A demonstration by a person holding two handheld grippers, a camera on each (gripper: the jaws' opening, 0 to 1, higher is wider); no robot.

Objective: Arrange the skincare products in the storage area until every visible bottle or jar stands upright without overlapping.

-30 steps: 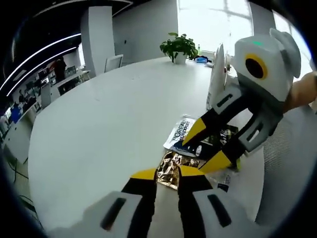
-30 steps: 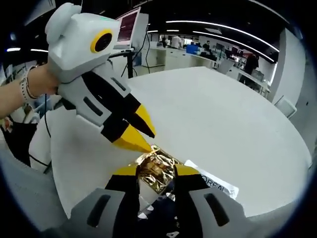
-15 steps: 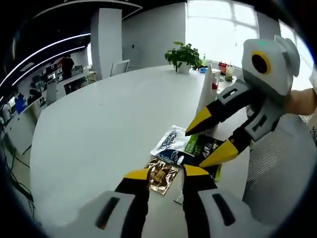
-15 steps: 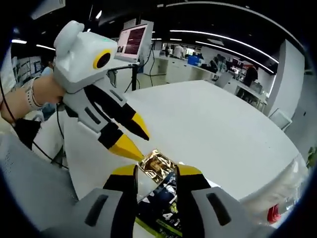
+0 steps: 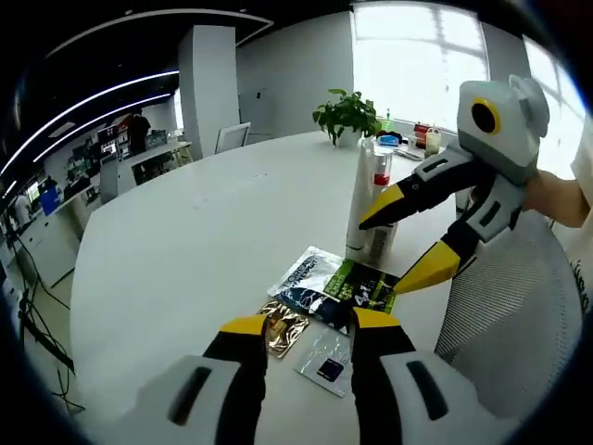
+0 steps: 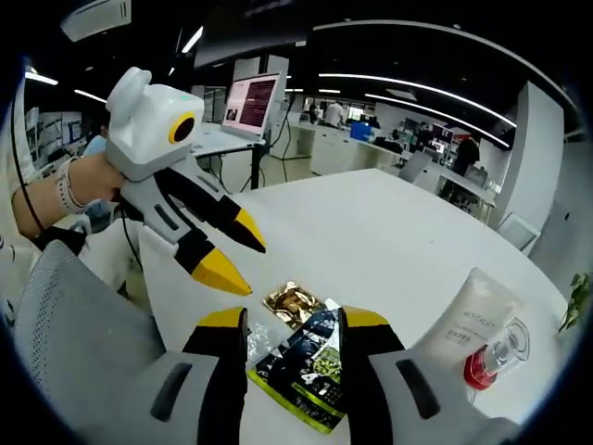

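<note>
Both tools hang above the near edge of the round white table (image 5: 185,241), just over a small heap of sachets, and both are empty. The left tool (image 5: 310,326) has its yellow tips apart over the gold sachet (image 5: 283,328) and a small clear sachet (image 5: 324,352); the right tool (image 6: 291,320), seen from the other side at (image 5: 408,243), is also spread wide, poised above the dark green sachet (image 5: 363,284) and the dark-and-white sachet (image 5: 306,275) that overlap one another. Behind the heap, further in from that edge, a tall white tube (image 5: 363,206) stands upright with a small red-and-clear bottle (image 5: 381,176) close beside it; they seem to be touching, though I cannot be sure. To my eye the step in hand is separating the flat packets, and it would go best one packet at a time, taking the topmost by a free edge, lifting it clear rather than dragging it through the pile, and keeping well off the tube so it is not knocked over. Whether thin sachets can stand at all looks doubtful. The printing is mostly too small to read, how many packets lie stacked is unclear, and a grey mesh chair back (image 5: 500,306) cuts off the table edge nearest the person.
</note>
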